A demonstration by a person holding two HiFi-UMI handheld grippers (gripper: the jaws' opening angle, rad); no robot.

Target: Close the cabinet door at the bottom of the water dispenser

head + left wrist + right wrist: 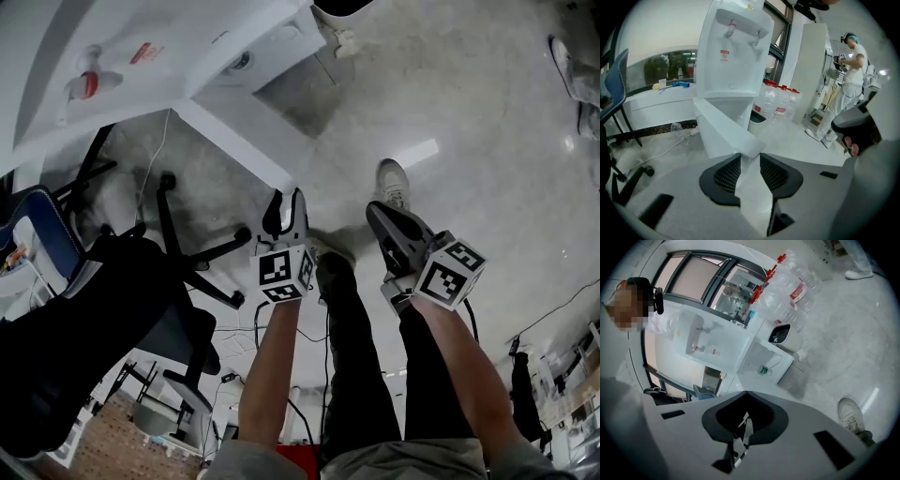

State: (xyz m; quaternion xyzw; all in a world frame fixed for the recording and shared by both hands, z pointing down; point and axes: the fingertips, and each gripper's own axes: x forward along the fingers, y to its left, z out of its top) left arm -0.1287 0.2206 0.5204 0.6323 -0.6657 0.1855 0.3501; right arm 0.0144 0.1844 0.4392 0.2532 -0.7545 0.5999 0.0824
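Note:
The white water dispenser [141, 56] stands at the upper left of the head view, its two taps [740, 33] facing me in the left gripper view. Its bottom cabinet door [234, 131] is swung wide open and juts towards me. My left gripper [286, 197] is shut on the free edge of that door [722, 129], which runs between the two black pads [727, 174]. My right gripper [377, 214] hangs to the right over the floor, shut and empty. The open cabinet [765, 365] shows in the right gripper view.
A black office chair [112, 309] and a blue chair [37, 234] stand close on the left. Large water bottles [780, 101] and a small bin [757, 122] sit right of the dispenser. A person in white [846, 79] stands further right. A cable [670, 145] lies on the floor.

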